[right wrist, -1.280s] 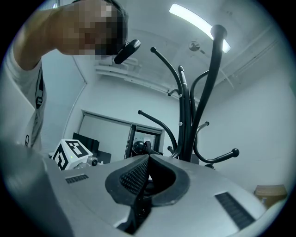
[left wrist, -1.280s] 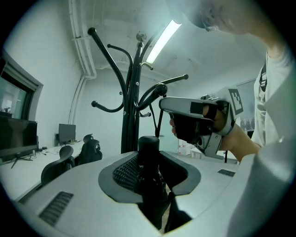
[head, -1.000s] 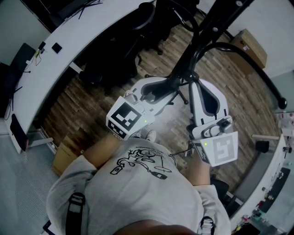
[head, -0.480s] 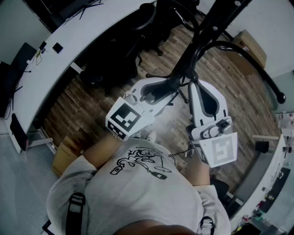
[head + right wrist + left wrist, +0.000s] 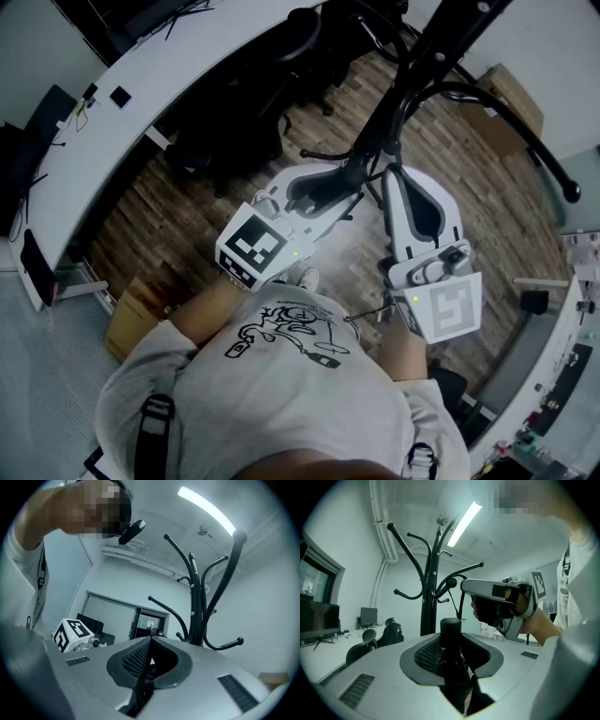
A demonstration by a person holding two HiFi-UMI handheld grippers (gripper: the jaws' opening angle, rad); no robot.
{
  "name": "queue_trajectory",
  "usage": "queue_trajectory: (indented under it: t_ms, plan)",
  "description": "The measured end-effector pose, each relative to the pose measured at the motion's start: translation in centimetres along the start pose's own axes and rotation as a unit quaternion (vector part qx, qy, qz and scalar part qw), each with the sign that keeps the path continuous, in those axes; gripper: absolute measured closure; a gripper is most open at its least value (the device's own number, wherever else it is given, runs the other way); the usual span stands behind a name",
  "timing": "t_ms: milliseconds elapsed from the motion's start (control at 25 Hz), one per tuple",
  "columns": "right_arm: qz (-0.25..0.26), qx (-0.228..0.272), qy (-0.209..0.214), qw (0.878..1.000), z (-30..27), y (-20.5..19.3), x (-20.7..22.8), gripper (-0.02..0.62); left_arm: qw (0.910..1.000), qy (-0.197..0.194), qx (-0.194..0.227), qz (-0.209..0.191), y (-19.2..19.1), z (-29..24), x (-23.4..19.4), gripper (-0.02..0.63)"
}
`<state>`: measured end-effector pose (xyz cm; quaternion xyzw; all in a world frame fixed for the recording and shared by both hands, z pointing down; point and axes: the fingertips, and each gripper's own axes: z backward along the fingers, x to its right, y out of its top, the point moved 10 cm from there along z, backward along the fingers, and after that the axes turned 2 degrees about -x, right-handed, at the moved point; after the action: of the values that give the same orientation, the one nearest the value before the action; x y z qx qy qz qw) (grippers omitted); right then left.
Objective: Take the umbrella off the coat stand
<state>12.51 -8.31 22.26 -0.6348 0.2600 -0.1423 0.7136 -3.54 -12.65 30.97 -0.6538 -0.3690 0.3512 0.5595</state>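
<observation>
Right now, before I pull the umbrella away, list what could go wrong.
1. A thin strap runs from a hook of the coat stand down toward the umbrella. If it is looped there, a sideways pull may snag or rock the stand.
2. The left gripper clamps the umbrella near its end, so it may swing or slip.
3. The right gripper, fingers together, sits close to the stand's curved arms and could knock them.

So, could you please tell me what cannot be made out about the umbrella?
- The umbrella's body: left gripper view, hidden below the left gripper; only its black end shows.
- Whether it hangs on the coat stand: head view, dark overlap.
- The right gripper's contents: right gripper view, shadowed.
</observation>
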Motion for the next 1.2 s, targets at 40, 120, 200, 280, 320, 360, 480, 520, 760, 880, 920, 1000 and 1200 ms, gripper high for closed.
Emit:
queue_trajectory:
  t_ms: [40, 120, 200, 280, 320, 360, 480, 520, 760, 880, 920, 1000, 1200]
  plan:
    - [0.000, 0.000, 0.000, 1.000, 0.1, 0.0, -0.1, 0.584, 1.0000, 0.000, 0.000, 0.001, 0.0, 0.1, 0.1, 0.449]
    - [-0.002, 0.000, 0.000, 1.000, 0.2, 0.0, -0.2, 0.584, 1.0000, 0.002, 0.001, 0.002, -0.1, 0.3, 0.2, 0.449]
    - [-0.004, 0.000, 0.000, 1.000, 0.4, -0.2, -0.3, 0.584, 1.0000, 0.005, 0.001, 0.004, -0.2, 0.4, 0.4, 0.449]
    - [-0.007, -0.001, -0.001, 1.000, 0.5, -0.3, -0.4, 0.584, 1.0000, 0.008, 0.003, 0.005, -0.3, 0.7, 0.6, 0.449]
    - [-0.009, -0.002, 0.000, 1.000, 0.6, -0.4, -0.5, 0.586, 0.9999, 0.010, 0.003, 0.006, -0.4, 0.8, 0.6, 0.449]
    - [-0.010, -0.002, 0.001, 1.000, 0.6, -0.5, -0.6, 0.584, 0.9999, 0.011, 0.004, 0.007, -0.5, 0.9, 0.7, 0.449]
    - [-0.013, -0.002, 0.005, 1.000, 0.6, -0.7, -0.8, 0.584, 0.9998, 0.012, 0.006, 0.011, -0.6, 1.0, 0.8, 0.449]
    - [-0.013, -0.002, 0.006, 1.000, 0.6, -0.7, -0.8, 0.584, 0.9998, 0.013, 0.006, 0.012, -0.6, 1.0, 0.8, 0.449]
    - [-0.019, -0.003, 0.006, 1.000, 0.8, -1.2, -0.8, 0.584, 0.9998, 0.017, 0.007, 0.013, -0.9, 1.2, 1.2, 0.451]
    - [-0.020, -0.006, 0.006, 1.000, 0.7, -1.4, -0.8, 0.584, 0.9998, 0.016, 0.002, 0.014, -1.2, 1.2, 1.4, 0.451]
    - [-0.020, -0.007, 0.005, 1.000, 0.7, -1.5, -0.9, 0.584, 0.9998, 0.015, 0.001, 0.015, -1.4, 1.2, 1.5, 0.451]
    - [-0.018, -0.009, 0.000, 1.000, 0.7, -1.7, -0.8, 0.584, 0.9997, 0.015, 0.000, 0.017, -1.5, 1.2, 1.6, 0.451]
    - [-0.016, -0.010, -0.015, 1.000, 0.6, -1.9, -0.7, 0.580, 0.9999, 0.014, -0.003, -0.003, -1.4, 1.2, 1.8, 0.451]
